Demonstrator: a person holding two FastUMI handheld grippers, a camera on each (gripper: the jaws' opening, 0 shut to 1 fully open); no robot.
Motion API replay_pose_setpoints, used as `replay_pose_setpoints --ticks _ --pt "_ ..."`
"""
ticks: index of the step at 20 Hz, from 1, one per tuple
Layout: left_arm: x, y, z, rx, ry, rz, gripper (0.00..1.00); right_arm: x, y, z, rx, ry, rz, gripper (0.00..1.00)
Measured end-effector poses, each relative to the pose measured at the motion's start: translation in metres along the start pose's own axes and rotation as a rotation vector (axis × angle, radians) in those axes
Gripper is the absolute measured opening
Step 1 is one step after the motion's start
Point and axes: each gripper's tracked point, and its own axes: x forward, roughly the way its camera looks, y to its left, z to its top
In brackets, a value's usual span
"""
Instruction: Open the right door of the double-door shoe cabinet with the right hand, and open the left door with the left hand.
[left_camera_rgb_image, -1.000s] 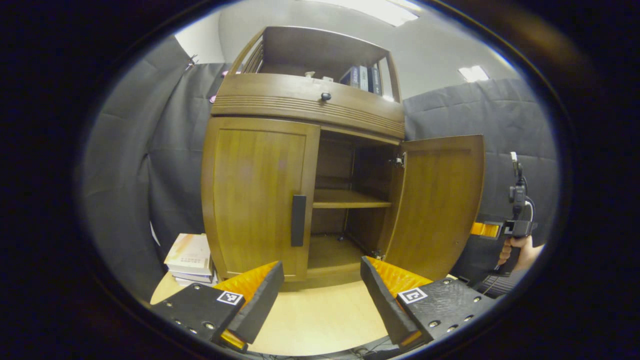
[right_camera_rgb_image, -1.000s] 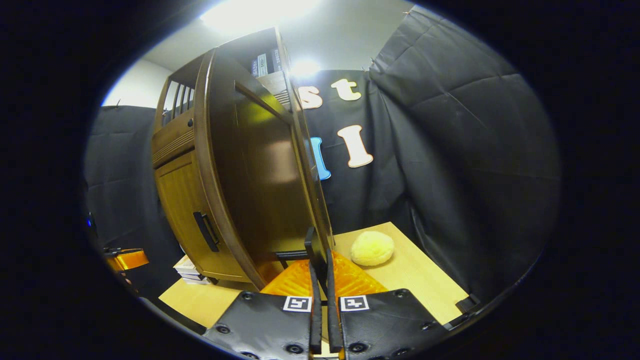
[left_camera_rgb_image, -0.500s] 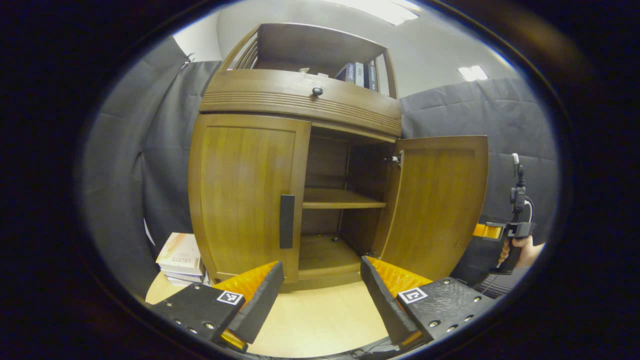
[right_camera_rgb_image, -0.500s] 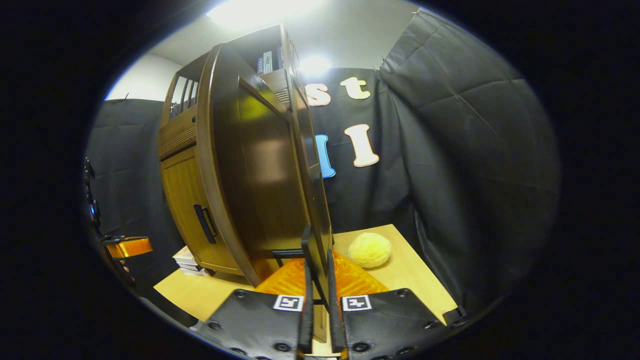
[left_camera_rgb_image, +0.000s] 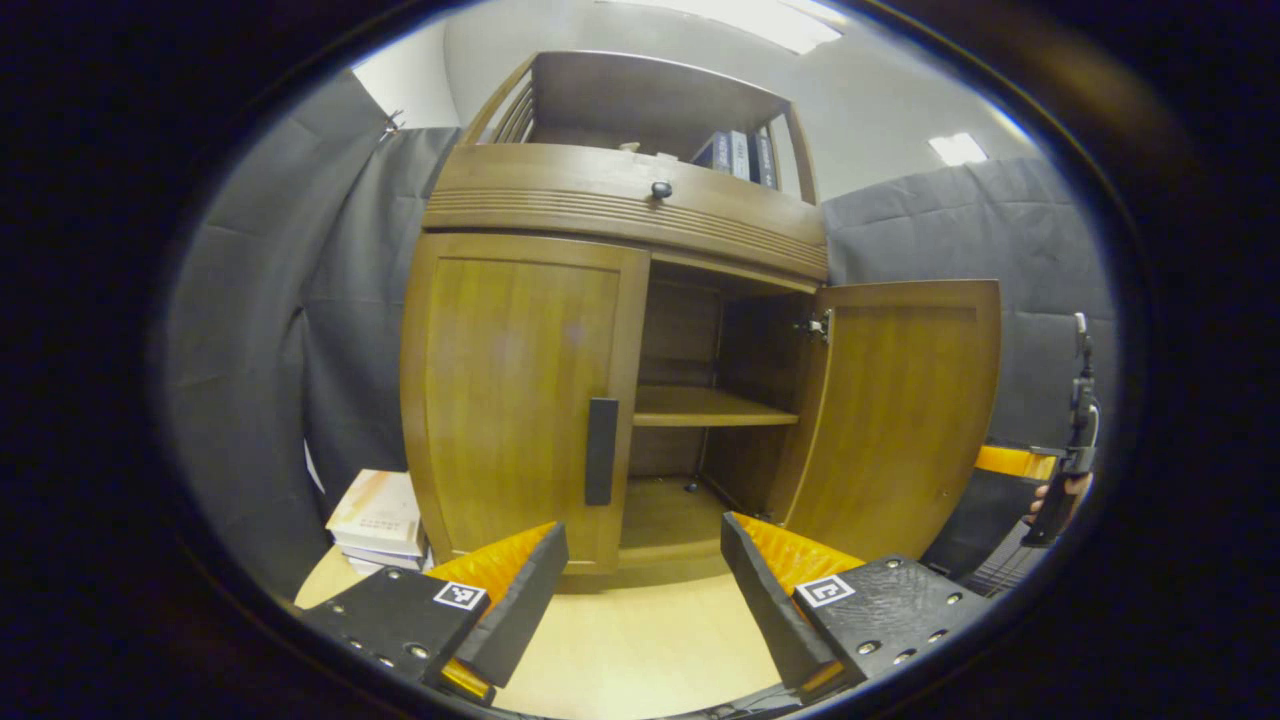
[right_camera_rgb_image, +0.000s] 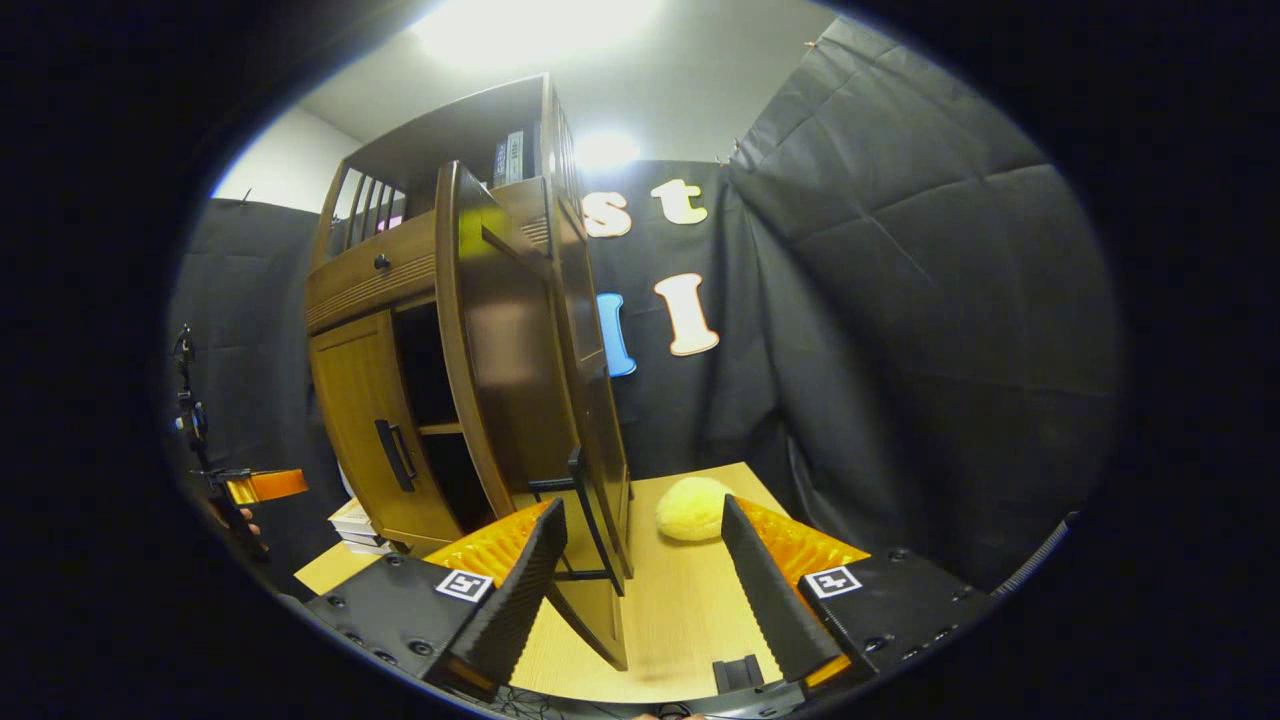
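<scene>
Right hand-held gripper (right_camera_rgb_image: 640, 570) open beside right door (right_camera_rgb_image: 520, 370), yellow plush ball (right_camera_rgb_image: 692, 508) behind, book stack (left_camera_rgb_image: 378, 515) by cabinet (left_camera_rgb_image: 600, 330)

Staged recording booth inside office-type room. Black quilted cloth (right_camera_rgb_image: 900, 300) hung as walls, pinned at top. Above cloth: plain white wall (left_camera_rgb_image: 400, 90), ceiling light panels (left_camera_rgb_image: 955, 148). Wooden cabinet (left_camera_rgb_image: 520, 390) stands on light wood table (right_camera_rgb_image: 690, 610); books (left_camera_rgb_image: 738, 155) on its top shelf, book stack (left_camera_rgb_image: 378, 515) beside it. Yellow plush ball (right_camera_rgb_image: 692, 508) on table.
</scene>
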Motion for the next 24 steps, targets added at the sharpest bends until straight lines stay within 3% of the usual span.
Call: replay_pose_setpoints --ticks 1,2,5,9,16,23,24 --pt "0.004 0.005 0.005 0.005 -0.009 0.012 0.97 -0.006 -0.002 0.004 -0.001 -0.015 -0.024 0.92" --pt "0.009 0.009 0.010 0.010 -0.016 0.023 0.97 -0.013 -0.002 0.010 -0.004 -0.034 -0.047 0.97" --pt "0.031 0.021 0.028 0.028 -0.042 0.045 0.97 -0.033 0.002 0.013 -0.025 -0.062 -0.099 0.94" --pt "0.071 0.027 0.041 0.066 -0.054 0.057 0.97 -0.055 0.011 0.015 -0.021 -0.065 -0.134 0.98" --pt "0.153 0.022 0.032 0.124 -0.052 0.080 0.97 -0.079 0.020 0.007 0.002 -0.056 -0.212 0.98" --pt "0.212 0.033 0.016 0.154 -0.048 0.126 0.97 -0.076 0.044 -0.008 -0.031 -0.015 -0.208 0.98" --pt "0.215 0.040 0.018 0.156 -0.055 0.151 0.86 -0.076 0.048 -0.012 -0.027 -0.003 -0.198 0.98"
